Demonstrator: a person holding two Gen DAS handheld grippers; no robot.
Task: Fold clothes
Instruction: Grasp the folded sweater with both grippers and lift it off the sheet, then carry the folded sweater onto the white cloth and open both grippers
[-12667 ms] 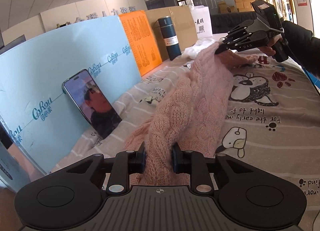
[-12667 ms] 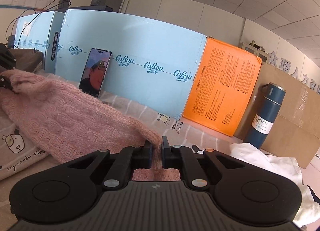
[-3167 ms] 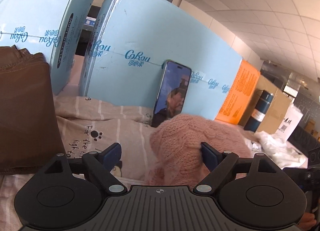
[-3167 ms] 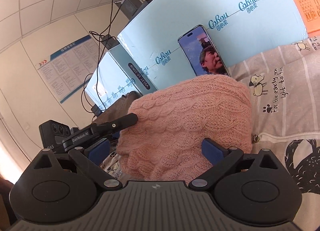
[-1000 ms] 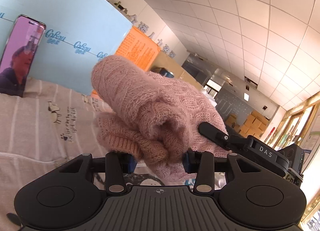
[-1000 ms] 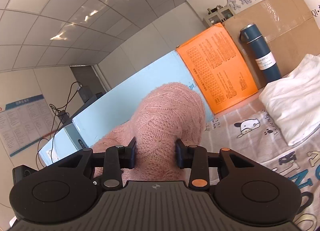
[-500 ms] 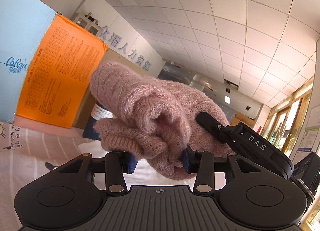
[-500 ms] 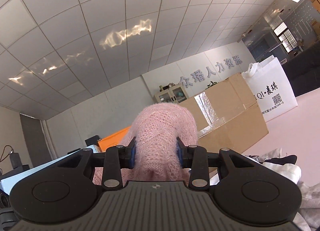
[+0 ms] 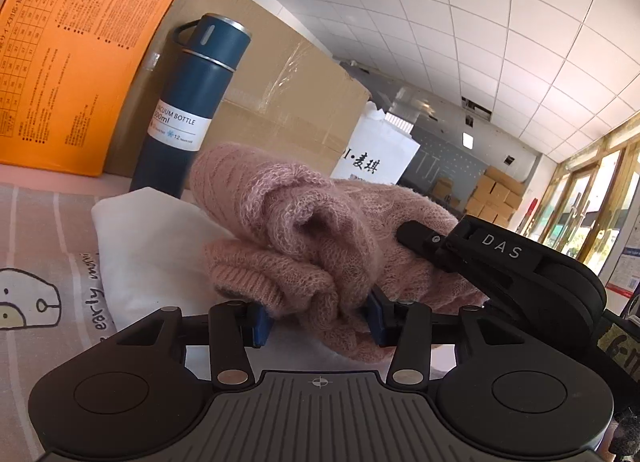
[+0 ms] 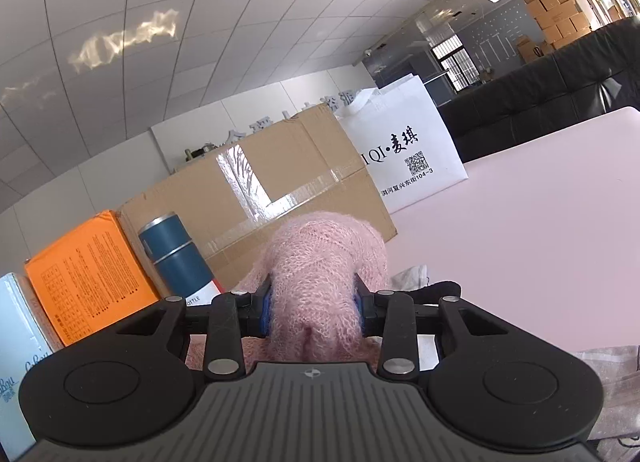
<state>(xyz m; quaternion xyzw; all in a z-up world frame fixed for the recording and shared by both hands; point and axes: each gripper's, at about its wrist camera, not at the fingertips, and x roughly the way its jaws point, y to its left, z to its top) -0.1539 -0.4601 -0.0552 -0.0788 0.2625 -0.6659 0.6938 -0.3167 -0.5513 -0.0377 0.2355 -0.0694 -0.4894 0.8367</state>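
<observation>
The folded pink knit sweater (image 9: 304,238) is a thick bundle held between both grippers. My left gripper (image 9: 318,320) is shut on its near end, the blue pads pressed into the knit. My right gripper (image 10: 312,308) is shut on the other side of the bundle (image 10: 320,282); its black body marked DAS shows in the left wrist view (image 9: 500,258). The bundle hangs just over a folded white garment (image 9: 152,238) that lies on the printed bedsheet (image 9: 44,262).
A dark blue vacuum bottle (image 9: 192,101) stands behind the white garment, next to an orange box (image 9: 72,45) and a taped cardboard box (image 9: 280,101). A white shopping bag (image 10: 404,149) stands further right. A dark garment (image 10: 436,288) lies past the right gripper.
Both grippers have carried the sweater bundle to the right end of the bed and lowered it toward the white garment. The bottle and boxes now fill the background.
</observation>
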